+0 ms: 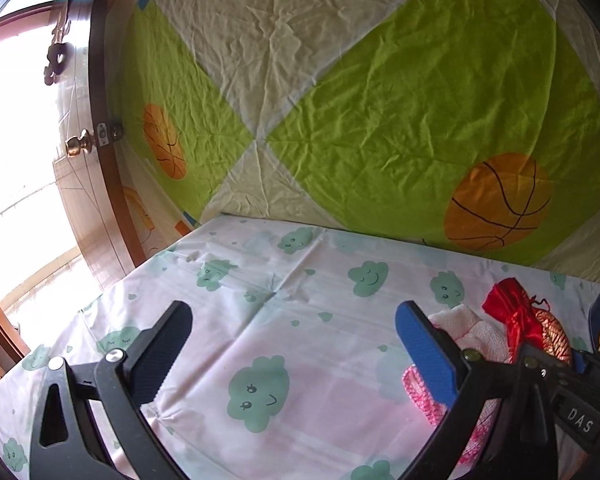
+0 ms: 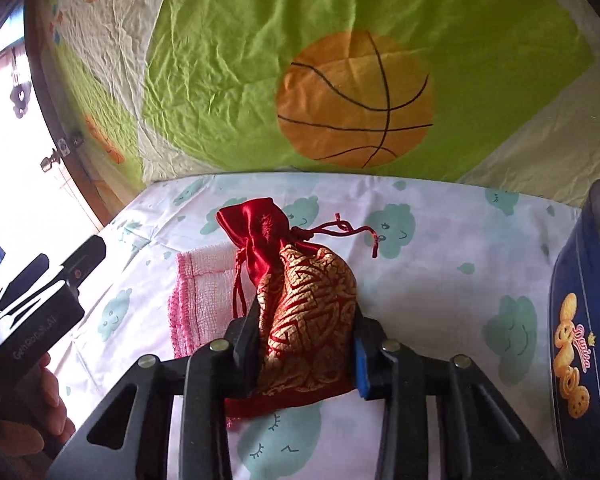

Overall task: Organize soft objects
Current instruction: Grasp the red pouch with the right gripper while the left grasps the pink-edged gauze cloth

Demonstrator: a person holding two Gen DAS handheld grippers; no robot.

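A red and gold drawstring pouch (image 2: 308, 292) lies on the cloud-print table cover (image 2: 440, 280), its satin neck pointing away from me. My right gripper (image 2: 306, 320) is shut on the pouch's patterned body, one pad pressing on each side. A pink mesh cloth (image 2: 204, 292) lies flat just left of the pouch, partly under it. In the left wrist view, my left gripper (image 1: 292, 320) stands open over bare cover with nothing between its fingers. The pink cloth (image 1: 480, 336) and the pouch (image 1: 512, 312) are beyond its right finger.
A dark blue cookie tin (image 2: 580, 340) stands at the right edge of the table. A wrinkled green and cream sheet with basketball prints (image 1: 380, 100) hangs behind the table. A wooden door with a brass knob (image 1: 78, 146) is at the left, with bright light beyond.
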